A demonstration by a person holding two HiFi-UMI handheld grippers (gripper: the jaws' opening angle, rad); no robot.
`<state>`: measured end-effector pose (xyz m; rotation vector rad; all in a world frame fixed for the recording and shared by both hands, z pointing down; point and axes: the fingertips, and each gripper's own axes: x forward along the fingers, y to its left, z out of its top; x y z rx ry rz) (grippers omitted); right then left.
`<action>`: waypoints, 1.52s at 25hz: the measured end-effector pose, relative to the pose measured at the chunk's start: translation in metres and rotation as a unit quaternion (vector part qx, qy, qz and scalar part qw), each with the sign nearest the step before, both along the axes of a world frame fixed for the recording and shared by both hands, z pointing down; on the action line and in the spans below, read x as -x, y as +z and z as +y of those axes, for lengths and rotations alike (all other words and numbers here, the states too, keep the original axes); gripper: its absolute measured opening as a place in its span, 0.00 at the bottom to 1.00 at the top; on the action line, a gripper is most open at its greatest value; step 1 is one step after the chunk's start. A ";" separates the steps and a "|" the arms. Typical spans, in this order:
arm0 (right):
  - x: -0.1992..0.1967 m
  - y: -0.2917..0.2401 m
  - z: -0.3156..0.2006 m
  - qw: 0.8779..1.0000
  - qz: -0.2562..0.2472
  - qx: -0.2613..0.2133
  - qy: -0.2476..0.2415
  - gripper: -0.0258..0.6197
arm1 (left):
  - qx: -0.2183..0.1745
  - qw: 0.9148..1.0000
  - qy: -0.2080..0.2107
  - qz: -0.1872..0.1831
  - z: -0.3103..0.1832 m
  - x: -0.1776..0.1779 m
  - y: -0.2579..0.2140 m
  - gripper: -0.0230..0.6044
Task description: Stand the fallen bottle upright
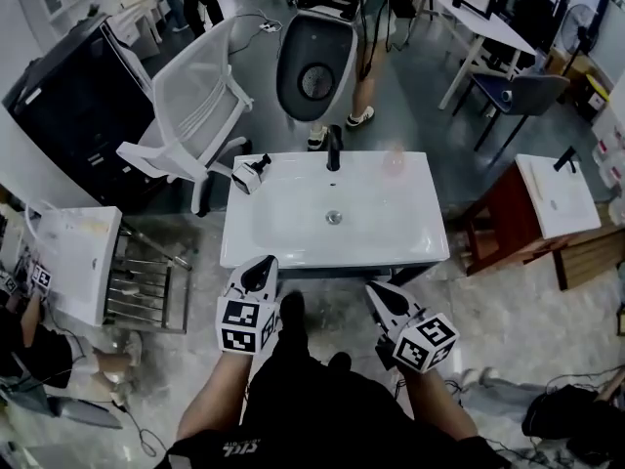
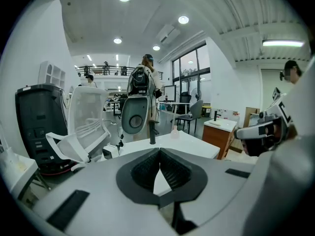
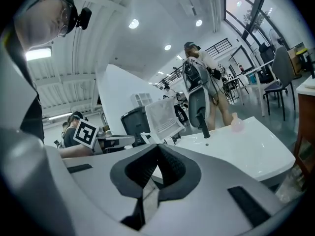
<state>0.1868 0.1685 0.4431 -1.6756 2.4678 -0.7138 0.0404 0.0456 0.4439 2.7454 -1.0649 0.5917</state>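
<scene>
Both closed, empty: left gripper, right gripper; pink bottle on basin by faucet.

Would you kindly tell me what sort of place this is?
Probably an open lab or workshop, not a bathroom: a washbasin stands free beside a white office chair, with a desk beyond.

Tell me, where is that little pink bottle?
In the head view the pink bottle sits at the far edge of the white sink top, just right of the black faucet.
</scene>
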 end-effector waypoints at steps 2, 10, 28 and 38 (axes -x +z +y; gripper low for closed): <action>-0.002 0.003 -0.024 1.000 0.004 0.007 0.000 0.06 | 0.003 1.000 -0.003 0.002 -0.026 -0.002 0.007 0.05; 0.009 0.002 -0.162 0.999 0.019 0.028 -0.011 0.06 | -0.009 1.000 0.006 -0.019 -0.159 -0.002 0.015 0.05; 0.064 0.038 -0.360 0.988 0.086 0.074 -0.107 0.06 | 0.082 0.992 0.022 -0.088 -0.314 0.022 0.090 0.37; 0.058 0.085 -0.427 0.977 0.115 0.086 -0.158 0.12 | 0.106 0.986 0.005 -0.131 -0.353 0.011 0.131 0.47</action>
